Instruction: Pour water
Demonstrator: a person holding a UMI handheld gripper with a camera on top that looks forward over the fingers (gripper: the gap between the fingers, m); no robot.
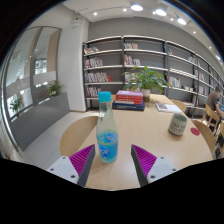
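Gripper view: bottle (106, 128) stands upright on the round table (70, 140), cap on, clear body with a blue label around its lower half. It sits just ahead of the fingers and roughly on the line between them, slightly toward the left pad. Gripper (114, 160) is released: both pads (83, 160) are spread wide with open table showing between each pad and the bottle, so nothing is gripped yet. Judgement: the spread looks set to admit the bottle's body, and the straight-on approach suits closing on the labelled section, where the wall is widest and least likely to slip. Cup (178, 124) stands on the same table, off to the right of the bottle and well apart from it, mouth up; judged to be the vessel to receive the water, placed clear so the bottle can be lifted and tipped without collision. Task is at its start: reach and grasp are not yet done, and the cap looks to be on, which would block pouring unless it is removed. Risk: a tall, narrow bottle may topple if one finger touches first. Beyond the bottle lies a stack of books (128, 99) with a potted plant (148, 78) behind it, both near the table's far edge and out of the working path. Shelves (120, 55) line the back wall. Glass panels stand at the left.
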